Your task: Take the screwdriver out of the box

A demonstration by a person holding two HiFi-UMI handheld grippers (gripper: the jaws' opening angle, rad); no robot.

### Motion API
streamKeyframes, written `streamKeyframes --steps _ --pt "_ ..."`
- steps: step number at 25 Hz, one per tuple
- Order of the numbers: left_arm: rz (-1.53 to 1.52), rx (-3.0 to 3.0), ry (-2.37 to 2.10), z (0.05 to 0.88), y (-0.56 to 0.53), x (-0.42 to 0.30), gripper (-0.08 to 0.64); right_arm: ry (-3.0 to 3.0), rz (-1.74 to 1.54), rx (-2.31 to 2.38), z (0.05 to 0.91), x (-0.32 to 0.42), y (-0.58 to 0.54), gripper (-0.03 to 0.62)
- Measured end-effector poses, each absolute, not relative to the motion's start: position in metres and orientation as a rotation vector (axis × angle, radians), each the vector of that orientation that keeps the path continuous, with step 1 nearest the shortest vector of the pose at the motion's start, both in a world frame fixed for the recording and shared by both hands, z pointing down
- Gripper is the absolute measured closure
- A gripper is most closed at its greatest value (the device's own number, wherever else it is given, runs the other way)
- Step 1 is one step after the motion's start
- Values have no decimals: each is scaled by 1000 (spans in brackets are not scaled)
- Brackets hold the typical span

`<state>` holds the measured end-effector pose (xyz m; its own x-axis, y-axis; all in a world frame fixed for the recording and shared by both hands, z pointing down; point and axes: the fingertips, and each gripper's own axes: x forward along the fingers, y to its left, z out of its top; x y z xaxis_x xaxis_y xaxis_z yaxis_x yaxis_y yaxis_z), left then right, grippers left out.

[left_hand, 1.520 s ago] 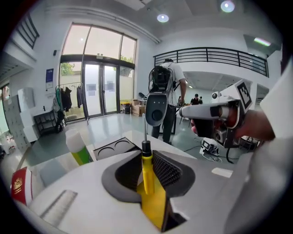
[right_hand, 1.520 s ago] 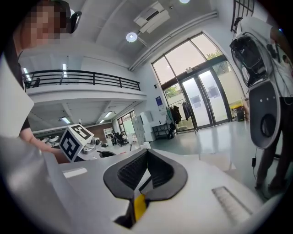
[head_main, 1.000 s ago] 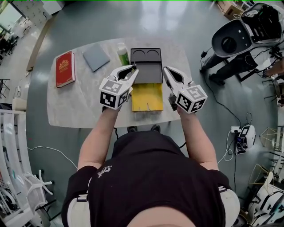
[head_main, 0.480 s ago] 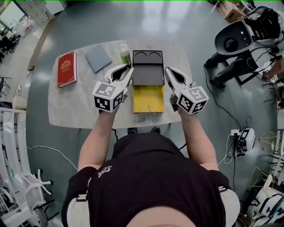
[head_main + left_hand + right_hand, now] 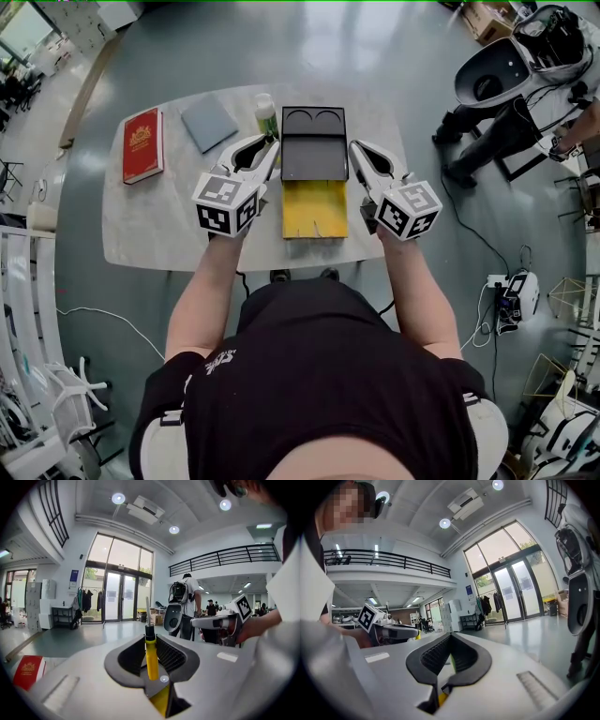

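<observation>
In the left gripper view a screwdriver (image 5: 151, 658) with a yellow handle, black collar and thin metal shaft stands upright between the jaws of my left gripper (image 5: 151, 639), which is shut on it. In the head view the left gripper (image 5: 265, 145) hangs just left of the black box (image 5: 313, 155), beside its yellow part (image 5: 314, 208). My right gripper (image 5: 356, 148) hovers at the box's right edge, level. Its jaws (image 5: 450, 637) meet at the tips with nothing held.
On the white table (image 5: 159, 225) lie a red book (image 5: 141, 145) and a grey pad (image 5: 206, 122) at the left. A green bottle (image 5: 264, 117) stands close by the left gripper's tips. A person and a white machine (image 5: 506, 75) stand beyond the table at the right.
My left gripper has drawn left and slightly up, off the box's top to its left side, still shut on the screwdriver. The right gripper has stayed put.
</observation>
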<state>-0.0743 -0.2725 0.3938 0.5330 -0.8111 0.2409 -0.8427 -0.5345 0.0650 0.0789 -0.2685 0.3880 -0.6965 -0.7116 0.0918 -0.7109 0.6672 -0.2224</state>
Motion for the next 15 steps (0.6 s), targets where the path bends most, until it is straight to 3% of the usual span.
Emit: streamKeyframes --steps 15 --pt "270 2587 -1421 397 -270 -78 485 2896 -369 -1226 393 76 -267 581"
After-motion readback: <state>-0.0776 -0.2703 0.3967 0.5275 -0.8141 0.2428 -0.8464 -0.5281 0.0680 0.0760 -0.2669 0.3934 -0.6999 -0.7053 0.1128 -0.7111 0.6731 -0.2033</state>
